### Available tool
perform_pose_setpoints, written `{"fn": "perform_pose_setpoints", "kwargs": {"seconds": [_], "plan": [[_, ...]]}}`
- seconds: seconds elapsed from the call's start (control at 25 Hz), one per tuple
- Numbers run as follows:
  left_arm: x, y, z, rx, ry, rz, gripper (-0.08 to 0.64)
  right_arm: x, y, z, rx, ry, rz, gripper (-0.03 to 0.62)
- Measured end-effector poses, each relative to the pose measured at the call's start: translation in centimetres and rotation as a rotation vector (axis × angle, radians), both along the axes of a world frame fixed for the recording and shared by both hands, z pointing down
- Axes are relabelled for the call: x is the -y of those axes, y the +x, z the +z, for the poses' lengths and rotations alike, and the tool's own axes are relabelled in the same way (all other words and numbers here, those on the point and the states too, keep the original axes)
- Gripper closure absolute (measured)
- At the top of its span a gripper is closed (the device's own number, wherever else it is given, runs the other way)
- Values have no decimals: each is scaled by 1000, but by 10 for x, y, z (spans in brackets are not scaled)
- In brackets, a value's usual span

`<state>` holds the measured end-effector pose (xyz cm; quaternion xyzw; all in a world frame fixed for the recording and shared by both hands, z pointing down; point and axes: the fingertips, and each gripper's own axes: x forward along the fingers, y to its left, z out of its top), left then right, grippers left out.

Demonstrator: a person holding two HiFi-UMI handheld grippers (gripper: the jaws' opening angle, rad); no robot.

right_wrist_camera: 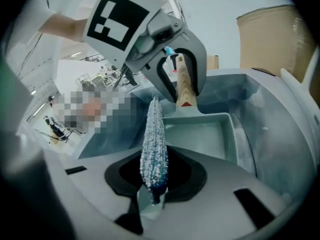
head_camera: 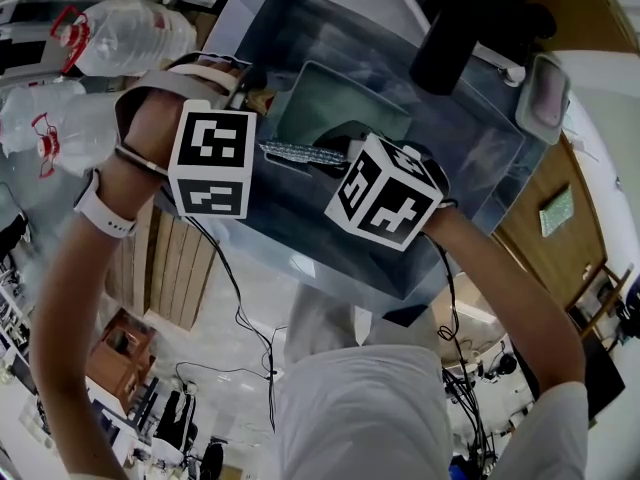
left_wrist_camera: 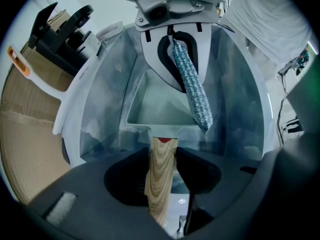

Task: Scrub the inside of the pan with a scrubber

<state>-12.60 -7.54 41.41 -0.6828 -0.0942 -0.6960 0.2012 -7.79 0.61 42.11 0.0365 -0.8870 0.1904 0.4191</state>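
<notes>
Wood grain marks the handle [left_wrist_camera: 161, 176] that we see clamped between the 2 jaws of the left gripper [left_wrist_camera: 162, 160]. The jaws are closed tight on both its sides. The handle runs forward to the pan [left_wrist_camera: 159, 104], a pale, square-cornered one lying inside a translucent tub [left_wrist_camera: 102, 99]. In the head view the pan [head_camera: 335, 108] sits toward the tub's left wall, with its handle end pointing at that wall.

The right gripper [right_wrist_camera: 152, 186] has its 2 jaws pinched on the lower end of the scrubber [right_wrist_camera: 153, 141], a flat, glittery blue-silver pad seen edge-on. From the left gripper view, the scrubber [left_wrist_camera: 194, 86] hangs down from the right gripper [left_wrist_camera: 175, 44] over the pan's right side, with its free end by the rim near the handle. We cannot tell whether it touches the pan.

2 clear water bottles [head_camera: 125, 33] lie outside the tub [head_camera: 480, 158], beyond its left edge.
</notes>
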Motion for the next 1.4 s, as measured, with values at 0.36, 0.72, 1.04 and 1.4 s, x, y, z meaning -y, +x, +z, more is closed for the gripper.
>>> {"fn": "perform_pose_setpoints", "kwargs": {"seconds": [0.36, 0.72, 1.04, 1.4], "plan": [[1, 2, 1, -4, -8, 2, 394, 43, 22, 7, 11, 22, 340, 531], [2, 2, 1, -2, -8, 10, 396, 87, 42, 10, 21, 32, 534, 531], [2, 1, 1, 6, -6, 16, 397, 89, 50, 7, -118, 236, 391, 531], [0, 1, 1, 9, -8, 18, 397, 72, 55, 17, -480, 855, -132, 529]]}}
